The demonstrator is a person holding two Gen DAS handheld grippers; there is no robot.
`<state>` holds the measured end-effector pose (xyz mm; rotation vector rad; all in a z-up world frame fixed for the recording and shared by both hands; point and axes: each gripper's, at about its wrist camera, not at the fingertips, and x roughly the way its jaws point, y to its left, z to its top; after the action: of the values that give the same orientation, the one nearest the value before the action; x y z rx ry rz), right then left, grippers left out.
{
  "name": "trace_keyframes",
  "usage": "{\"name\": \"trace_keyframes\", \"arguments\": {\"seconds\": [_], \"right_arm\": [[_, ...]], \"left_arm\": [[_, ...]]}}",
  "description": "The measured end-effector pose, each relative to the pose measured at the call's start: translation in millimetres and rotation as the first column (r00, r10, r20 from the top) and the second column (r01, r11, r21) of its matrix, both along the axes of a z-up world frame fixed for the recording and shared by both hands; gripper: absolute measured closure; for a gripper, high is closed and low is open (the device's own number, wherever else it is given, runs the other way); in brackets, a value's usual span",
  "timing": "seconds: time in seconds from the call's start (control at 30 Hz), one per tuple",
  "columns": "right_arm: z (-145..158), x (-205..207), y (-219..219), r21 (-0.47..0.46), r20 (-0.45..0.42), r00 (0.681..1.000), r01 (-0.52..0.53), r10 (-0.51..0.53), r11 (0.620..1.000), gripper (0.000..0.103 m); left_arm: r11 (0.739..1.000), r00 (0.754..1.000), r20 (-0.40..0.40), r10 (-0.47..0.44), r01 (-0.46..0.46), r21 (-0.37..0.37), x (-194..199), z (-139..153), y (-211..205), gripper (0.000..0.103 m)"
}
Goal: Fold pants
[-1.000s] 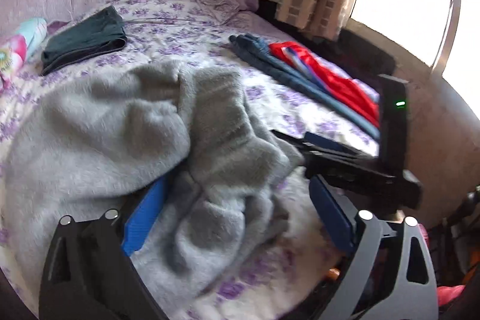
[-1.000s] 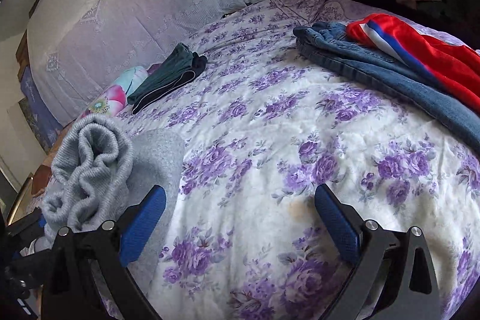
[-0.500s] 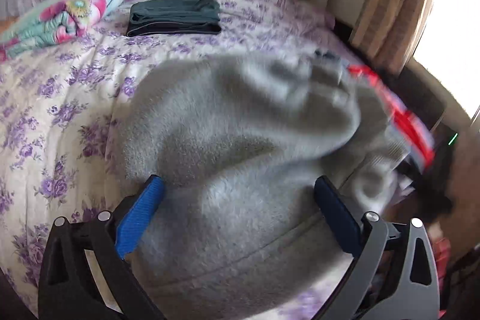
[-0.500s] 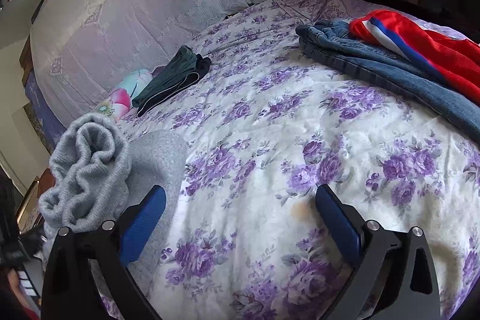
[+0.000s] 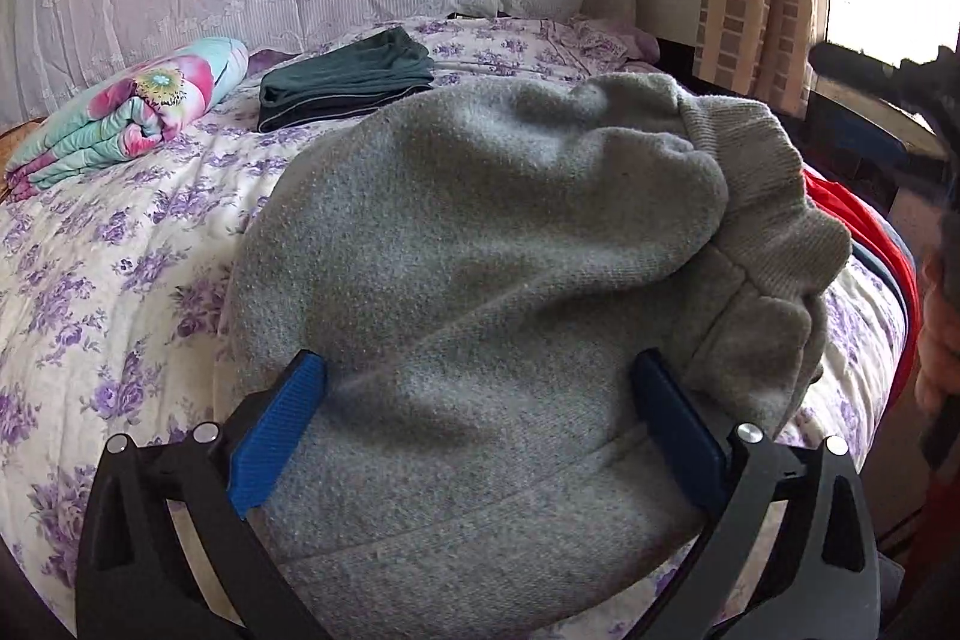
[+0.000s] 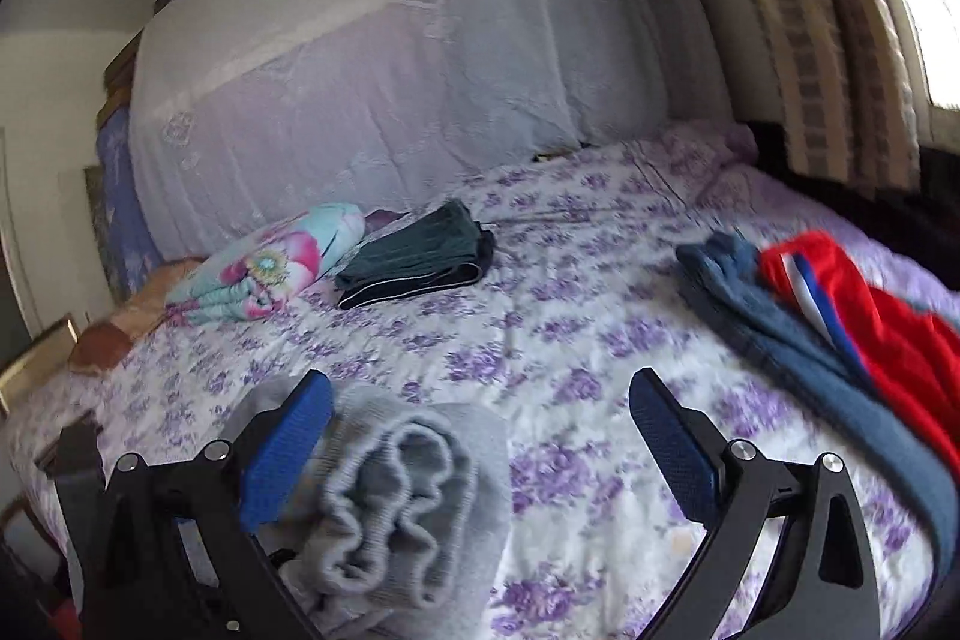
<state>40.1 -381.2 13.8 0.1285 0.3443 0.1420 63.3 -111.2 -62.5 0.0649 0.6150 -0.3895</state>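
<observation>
Grey fleece pants (image 5: pixel 480 280) lie bunched in a heap on the floral bedspread (image 5: pixel 90 280), filling the left wrist view; their ribbed waistband (image 5: pixel 768 196) is at the upper right. My left gripper (image 5: pixel 480 424) is open with the heap between its blue pads, which do not pinch it. In the right wrist view the pants (image 6: pixel 390 490) lie at the lower left by the bed's near edge. My right gripper (image 6: pixel 480 436) is open and empty above the bedspread (image 6: pixel 570 352), its left pad over the pants' edge.
Folded dark green pants (image 6: pixel 420 250) and a rolled floral blanket (image 6: pixel 270 268) lie near the headboard. Blue jeans (image 6: pixel 780 328) and a red garment (image 6: pixel 888 316) lie on the bed's right side. A curtained window (image 6: pixel 840 40) is at the right.
The left gripper has swung left and closer over the grey pants, which now fill its view. The right gripper has pulled back and tilted up, so the pants now lie under its left pad.
</observation>
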Motion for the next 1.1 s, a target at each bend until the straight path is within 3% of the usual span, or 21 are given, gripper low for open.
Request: {"name": "trace_keyframes", "arguments": {"seconds": [0.13, 0.23, 0.27, 0.33, 0.4, 0.5, 0.63, 0.77, 0.9, 0.97, 1.03, 1.07, 1.1], "right_arm": [[-6.2, 16.1, 43.6, -0.222, -0.007, 1.000, 0.013, -0.015, 0.975, 0.003], [-46.1, 53.2, 44.4, -0.379, -0.072, 0.988, 0.100, -0.137, 0.920, 0.003], [-64.0, 68.4, 32.6, -0.364, -0.124, 0.981, 0.093, -0.147, 0.927, 0.003], [-77.3, 85.7, -0.8, -0.160, -0.250, 0.966, 0.020, -0.060, 0.987, 0.003], [-79.2, 87.3, -19.5, -0.029, -0.284, 0.959, -0.013, 0.004, 0.999, 0.003], [-76.4, 73.7, -22.6, -0.005, -0.239, 0.971, -0.010, 0.009, 1.000, 0.003], [-47.2, 32.1, -19.8, 0.033, -0.137, 0.989, 0.054, -0.049, 0.998, 0.003], [-10.2, -3.7, -7.8, -0.007, -0.028, 1.000, 0.014, -0.014, 1.000, 0.003], [-2.7, -16.8, 12.9, -0.088, -0.005, 1.000, -0.028, 0.028, 0.996, 0.003], [-17.4, -10.1, 22.5, -0.144, -0.039, 0.999, -0.040, 0.035, 0.989, 0.003], [-54.0, 14.3, 32.6, -0.274, -0.180, 0.983, -0.014, -0.038, 0.962, 0.003], [-73.5, 22.1, 31.7, -0.292, -0.219, 0.975, -0.025, -0.042, 0.956, 0.003], [-82.3, 21.2, 23.3, -0.235, -0.193, 0.981, -0.038, -0.008, 0.971, 0.003]], "left_arm": [[1.000, 1.000, 0.000, 0.000, 0.000, 0.000, 0.1, -0.2, -0.5, 0.004], [1.000, 1.000, 0.002, 0.000, 0.000, 0.001, -0.5, -0.5, -0.9, 0.004], [1.000, 1.000, 0.004, -0.007, 0.007, 0.005, -0.8, -0.2, -2.0, 0.004], [1.000, 1.000, 0.020, -0.011, 0.010, 0.029, -2.4, 0.7, -6.4, 0.004], [1.000, 1.000, 0.021, -0.007, 0.007, 0.027, -3.4, 0.8, -7.0, 0.004], [1.000, 1.000, 0.012, -0.011, 0.010, 0.014, -1.4, 1.3, -4.3, 0.004], [1.000, 1.000, 0.000, 0.000, 0.000, 0.003, -0.6, 1.2, -2.8, 0.004], [1.000, 1.000, 0.000, 0.002, -0.002, 0.003, 0.9, 0.9, -1.7, 0.004], [1.000, 1.000, 0.001, 0.000, 0.000, 0.003, 1.2, 0.6, -0.9, 0.004], [1.000, 1.000, 0.000, 0.000, 0.000, 0.002, 1.2, 0.6, -0.8, 0.004], [1.000, 1.000, 0.000, 0.000, 0.000, 0.002, 1.0, 0.5, -0.9, 0.004], [1.000, 1.000, -0.001, 0.000, 0.000, 0.005, 1.4, 0.2, -1.2, 0.004], [1.000, 1.000, 0.002, -0.001, 0.001, 0.020, 0.9, -0.4, -4.0, 0.004]]}}
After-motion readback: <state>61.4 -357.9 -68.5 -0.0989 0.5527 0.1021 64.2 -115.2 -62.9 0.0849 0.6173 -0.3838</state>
